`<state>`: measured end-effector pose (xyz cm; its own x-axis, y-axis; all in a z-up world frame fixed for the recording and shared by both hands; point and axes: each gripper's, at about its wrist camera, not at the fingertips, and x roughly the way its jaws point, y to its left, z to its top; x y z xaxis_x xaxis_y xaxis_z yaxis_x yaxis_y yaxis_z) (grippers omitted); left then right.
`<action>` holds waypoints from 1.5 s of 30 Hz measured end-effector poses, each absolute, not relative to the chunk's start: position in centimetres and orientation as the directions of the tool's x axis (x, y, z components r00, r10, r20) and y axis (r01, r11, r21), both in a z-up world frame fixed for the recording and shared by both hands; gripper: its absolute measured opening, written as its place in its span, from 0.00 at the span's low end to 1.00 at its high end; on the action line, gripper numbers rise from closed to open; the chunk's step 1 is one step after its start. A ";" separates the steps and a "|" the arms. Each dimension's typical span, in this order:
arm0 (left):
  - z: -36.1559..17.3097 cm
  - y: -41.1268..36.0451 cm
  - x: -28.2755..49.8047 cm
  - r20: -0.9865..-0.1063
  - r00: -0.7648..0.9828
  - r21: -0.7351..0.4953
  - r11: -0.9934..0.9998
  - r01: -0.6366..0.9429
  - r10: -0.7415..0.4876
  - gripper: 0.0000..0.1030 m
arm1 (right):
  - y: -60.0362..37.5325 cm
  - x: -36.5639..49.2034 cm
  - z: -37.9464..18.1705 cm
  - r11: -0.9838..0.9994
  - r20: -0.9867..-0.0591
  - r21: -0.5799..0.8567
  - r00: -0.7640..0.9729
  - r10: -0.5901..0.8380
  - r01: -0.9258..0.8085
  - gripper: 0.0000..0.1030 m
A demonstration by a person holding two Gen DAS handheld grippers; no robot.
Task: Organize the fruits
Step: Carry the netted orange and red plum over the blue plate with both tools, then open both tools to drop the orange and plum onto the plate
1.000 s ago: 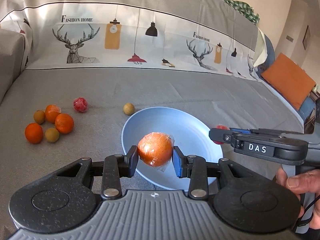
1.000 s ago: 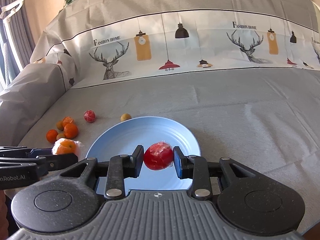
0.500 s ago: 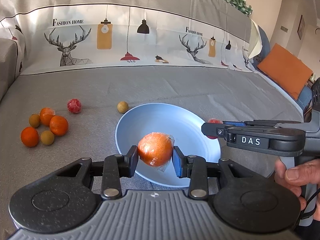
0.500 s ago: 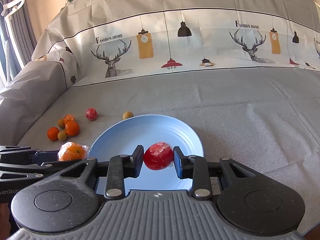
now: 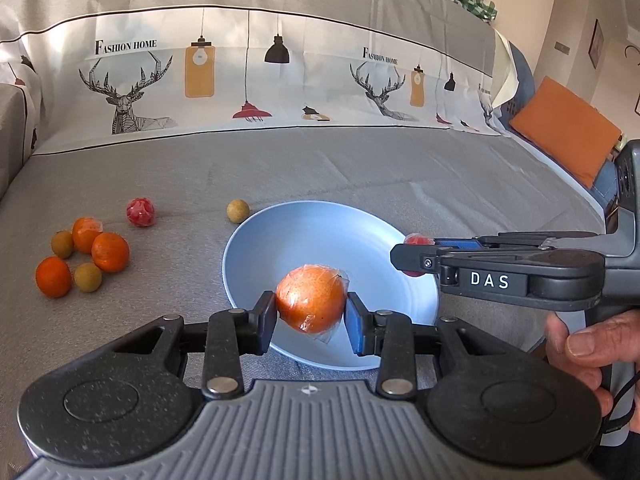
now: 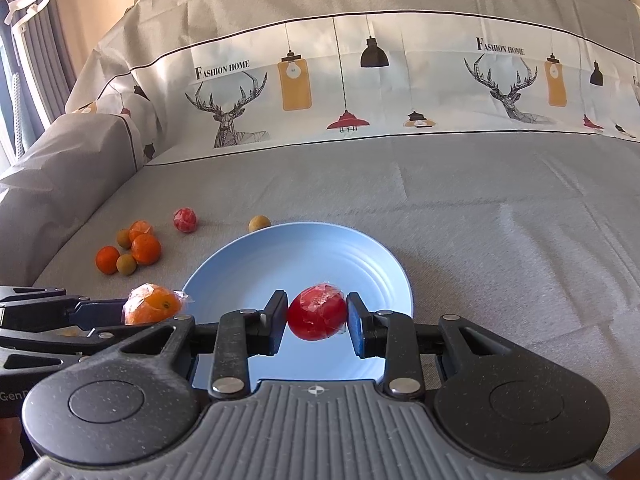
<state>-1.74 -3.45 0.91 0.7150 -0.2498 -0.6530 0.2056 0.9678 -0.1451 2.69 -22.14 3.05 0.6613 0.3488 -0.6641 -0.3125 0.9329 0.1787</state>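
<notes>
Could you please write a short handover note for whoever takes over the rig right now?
Left hand-held gripper: shut on the wrapped orange, over the blue plate's near edge.
Right hand-held gripper: shut on the wrapped red fruit, over the same plate.
Done: nothing lies in the plate yet.
Left: release both, then fetch the fruit on the grey cover, three oranges, three small brown fruits and a red one.

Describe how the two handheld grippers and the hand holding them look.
Both grippers, left and right, are black with speckled round pivot discs, silver rivets, a ribbed grey housing and blue finger pads. The right one's side reads "DAS" in white; the left's shows "GenR", cut off. A bare hand grips the right handle beside a thin black cord.
</notes>
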 end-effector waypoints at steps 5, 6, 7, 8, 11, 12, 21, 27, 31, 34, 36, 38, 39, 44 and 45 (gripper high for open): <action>0.9 -3.5 -1.7 -0.653 0.714 -0.144 0.968 0.207 -0.251 0.39 | -22.0 2.6 3.0 0.932 -0.666 0.172 0.659 0.349 -0.320 0.32; 0.9 -3.5 -1.7 -0.653 0.714 -0.144 0.968 0.207 -0.250 0.39 | -22.0 2.6 3.0 0.932 -0.666 0.171 0.659 0.349 -0.321 0.32; 0.8 -3.5 -1.7 -0.653 0.715 -0.143 0.968 0.208 -0.250 0.39 | -22.0 2.7 3.0 0.931 -0.666 0.172 0.659 0.350 -0.321 0.32; 0.9 -3.6 -1.7 -0.653 0.715 -0.142 0.968 0.208 -0.250 0.39 | -22.0 2.7 3.0 0.931 -0.666 0.171 0.659 0.350 -0.322 0.32; 0.8 -3.7 -1.8 -0.652 0.715 -0.140 0.967 0.212 -0.251 0.39 | -22.0 2.6 3.0 0.931 -0.667 0.170 0.658 0.349 -0.322 0.32; 0.8 -3.7 -1.8 -0.652 0.715 -0.139 0.967 0.213 -0.252 0.39 | -21.9 2.6 3.0 0.931 -0.667 0.170 0.658 0.349 -0.322 0.32; 0.8 -3.9 -1.8 -0.649 0.716 -0.138 0.966 0.221 -0.256 0.39 | -21.9 2.6 3.0 0.930 -0.667 0.164 0.658 0.350 -0.328 0.32; 0.8 -3.9 -1.9 -0.647 0.716 -0.137 0.964 0.228 -0.262 0.39 | -21.8 2.5 3.0 0.930 -0.667 0.164 0.658 0.350 -0.329 0.33; 0.7 -3.9 -1.9 -0.646 0.716 -0.139 0.963 0.231 -0.265 0.39 | -21.8 2.5 3.0 0.930 -0.667 0.162 0.658 0.350 -0.330 0.33; 0.7 -3.8 -1.9 -0.647 0.711 -0.149 0.961 0.234 -0.273 0.40 | -21.7 2.5 3.0 0.930 -0.670 0.160 0.655 0.349 -0.332 0.33; 0.7 -3.7 -1.8 -0.647 0.711 -0.153 0.960 0.234 -0.277 0.42 | -21.7 2.5 3.0 0.932 -0.671 0.156 0.657 0.344 -0.328 0.33; 0.7 -3.7 -1.9 -0.646 0.712 -0.153 0.960 0.233 -0.276 0.42 | -21.8 2.6 3.0 0.932 -0.673 0.160 0.654 0.345 -0.326 0.35; 0.7 -3.7 -1.9 -0.647 0.711 -0.153 0.960 0.233 -0.276 0.42 | -21.8 2.6 3.0 0.932 -0.675 0.161 0.653 0.344 -0.325 0.37; 0.8 -3.8 -2.0 -0.648 0.711 -0.149 0.961 0.234 -0.274 0.42 | -21.7 2.7 2.9 0.933 -0.678 0.156 0.652 0.339 -0.323 0.43; 0.8 -3.8 -2.0 -0.648 0.711 -0.148 0.961 0.234 -0.273 0.42 | -21.7 2.7 2.9 0.933 -0.678 0.156 0.652 0.339 -0.324 0.43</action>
<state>-1.97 -3.81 0.75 0.7108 -0.2730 -0.6483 0.2340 0.9609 -0.1480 2.69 -21.70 2.89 0.6521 0.3393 -0.6780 -0.3236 0.9333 0.1558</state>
